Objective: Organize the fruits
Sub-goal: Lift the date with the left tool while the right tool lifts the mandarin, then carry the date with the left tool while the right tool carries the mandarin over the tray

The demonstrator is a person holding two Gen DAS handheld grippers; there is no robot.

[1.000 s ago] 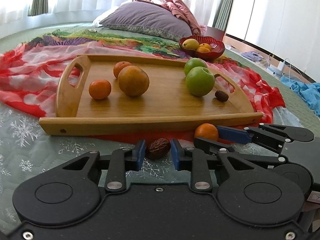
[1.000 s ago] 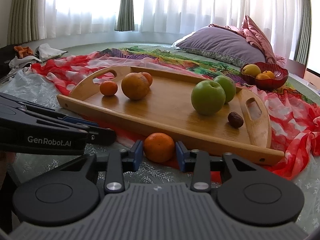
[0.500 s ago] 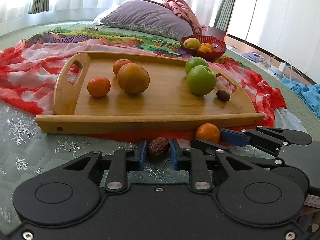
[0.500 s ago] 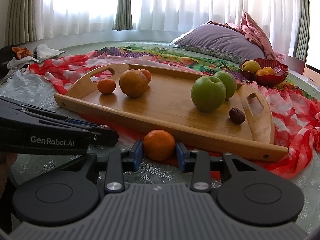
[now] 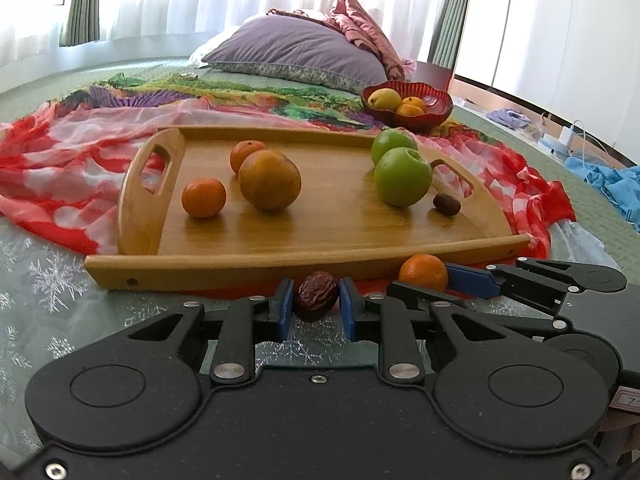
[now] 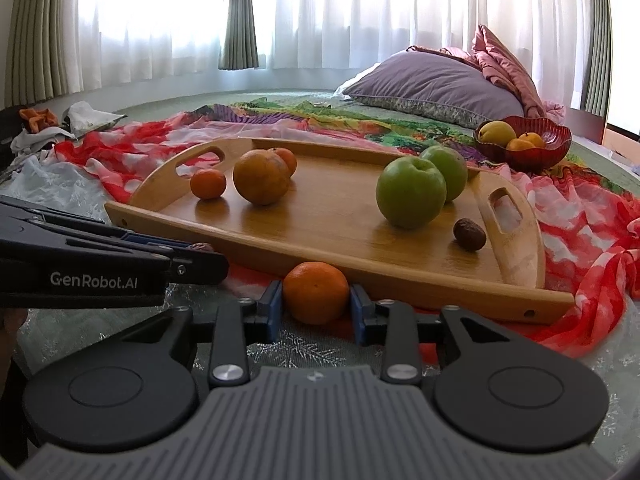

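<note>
Left wrist view: left gripper [image 5: 312, 310] clamped on date [image 5: 317, 297], right gripper [image 6: 316, 312] on tangerine [image 6: 316, 293], both just short of tray [image 5: 248, 270]; six fruits aboard, these two pending.

A small orange mandarin [image 5: 247, 153] at the back of the wooden tray is sitting half hidden behind the large round orange [image 5: 269, 179], while a second green apple [image 5: 392, 143] (mostly covered) is peeking over the nearer green apple [image 5: 403, 176].
</note>
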